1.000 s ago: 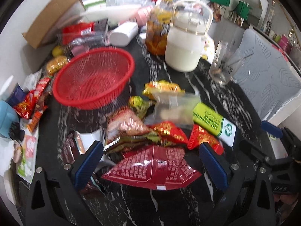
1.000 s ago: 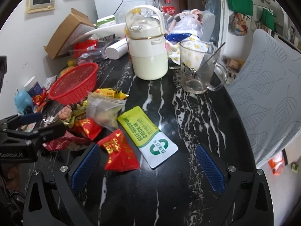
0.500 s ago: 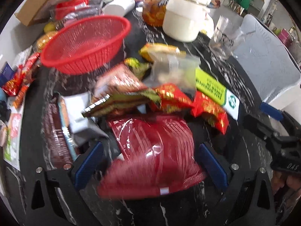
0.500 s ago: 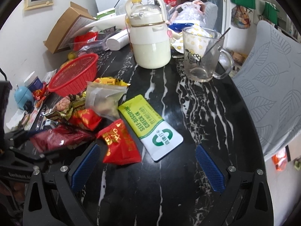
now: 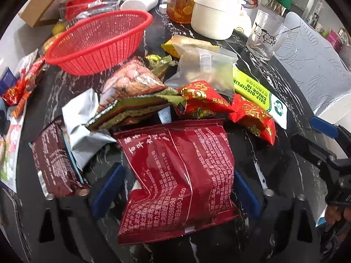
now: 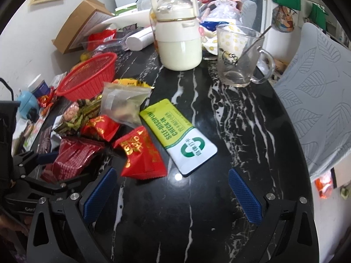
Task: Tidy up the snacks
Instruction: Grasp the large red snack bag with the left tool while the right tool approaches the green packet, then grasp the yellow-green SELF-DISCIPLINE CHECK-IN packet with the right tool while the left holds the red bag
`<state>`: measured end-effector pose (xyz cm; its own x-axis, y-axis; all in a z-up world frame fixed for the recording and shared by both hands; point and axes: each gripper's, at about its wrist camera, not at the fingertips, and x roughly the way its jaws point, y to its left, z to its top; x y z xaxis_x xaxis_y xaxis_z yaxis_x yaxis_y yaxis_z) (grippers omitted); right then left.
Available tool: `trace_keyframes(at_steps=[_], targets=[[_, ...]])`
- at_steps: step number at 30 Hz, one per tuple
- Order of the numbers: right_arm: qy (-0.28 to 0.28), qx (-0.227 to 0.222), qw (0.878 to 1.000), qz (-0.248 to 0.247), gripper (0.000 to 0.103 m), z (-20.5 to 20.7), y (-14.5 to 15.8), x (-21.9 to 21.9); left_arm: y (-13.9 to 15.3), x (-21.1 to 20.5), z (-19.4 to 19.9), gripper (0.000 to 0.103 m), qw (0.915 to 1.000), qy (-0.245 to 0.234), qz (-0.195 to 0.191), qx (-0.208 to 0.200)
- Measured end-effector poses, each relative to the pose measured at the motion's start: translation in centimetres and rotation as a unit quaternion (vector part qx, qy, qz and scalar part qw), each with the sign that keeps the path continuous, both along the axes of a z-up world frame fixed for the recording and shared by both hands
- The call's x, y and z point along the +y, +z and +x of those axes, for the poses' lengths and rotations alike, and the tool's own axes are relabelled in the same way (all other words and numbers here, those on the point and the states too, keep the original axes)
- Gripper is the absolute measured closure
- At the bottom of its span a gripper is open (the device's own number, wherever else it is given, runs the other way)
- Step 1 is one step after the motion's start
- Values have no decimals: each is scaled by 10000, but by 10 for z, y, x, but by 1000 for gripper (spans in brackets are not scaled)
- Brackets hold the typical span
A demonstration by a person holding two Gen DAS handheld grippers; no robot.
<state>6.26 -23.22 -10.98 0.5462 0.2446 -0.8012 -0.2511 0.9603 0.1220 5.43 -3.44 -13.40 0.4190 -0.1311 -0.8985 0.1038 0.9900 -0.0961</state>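
I can't see the right finger (image 5: 245,195) behind the dark red packet (image 5: 175,182); the cardboard box (image 5: 37,11) is cropped

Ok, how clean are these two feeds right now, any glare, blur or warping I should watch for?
Left wrist view: sharp on the dark red packet, glare streaks on its foil, the basket bowed by fisheye, corners black. Right wrist view: crisp on the green sachet, a bright light spot on the table, motion smear on the left gripper at the left edge.
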Motion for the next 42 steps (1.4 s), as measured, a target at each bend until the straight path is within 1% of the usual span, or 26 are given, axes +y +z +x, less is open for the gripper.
trace_keyframes(at_steps=[1,2,3,5,7,8,10,14,20,23,25,30,32,35,39,42], targets=[[18,20,10000,-27,0,0,-1,2,1,0,0,21,10000,1,31,-33],[48,32,10000,-47,2,1,-2,4,2,0,0,26,9999,14,56,-90],[81,54,9999,-46,3,1,-4,5,2,-1,1,26,9999,17,53,-116],[130,114,9998,-24,10,4,-6,7,4,1,0,29,9999,8,-9,-147],[145,156,9998,-11,13,7,-8,7,8,4,-2,37,9997,5,-66,-232],[135,168,9998,-15,13,8,-8,6,11,5,-4,38,9996,3,-65,-261],[93,174,9998,-12,13,12,-8,2,16,7,-6,38,9995,2,-82,-302],[120,230,9996,59,15,20,-9,-3,20,10,-8,38,9993,13,-249,-282],[263,271,9992,-138,15,37,-16,-3,18,4,-6,38,9993,-41,-288,-220],[348,261,9990,-130,15,46,-15,-4,18,3,-3,38,9992,1,-347,-186],[366,194,9989,-238,15,53,-14,-4,18,2,-1,38,9991,32,-378,-181],[533,204,9980,-281,15,70,-15,-2,17,0,7,38,9990,101,-387,-187],[619,257,9973,-299,20,77,-19,1,17,-1,9,38,9990,123,-401,-171],[728,369,9962,-316,22,86,-26,5,15,-2,12,38,9990,139,-393,-134],[869,325,9953,-264,23,88,-27,9,14,-3,15,38,9992,149,-360,-127],[986,206,9940,-426,23,87,-29,16,14,-5,17,38,9993,136,-322,-145]])
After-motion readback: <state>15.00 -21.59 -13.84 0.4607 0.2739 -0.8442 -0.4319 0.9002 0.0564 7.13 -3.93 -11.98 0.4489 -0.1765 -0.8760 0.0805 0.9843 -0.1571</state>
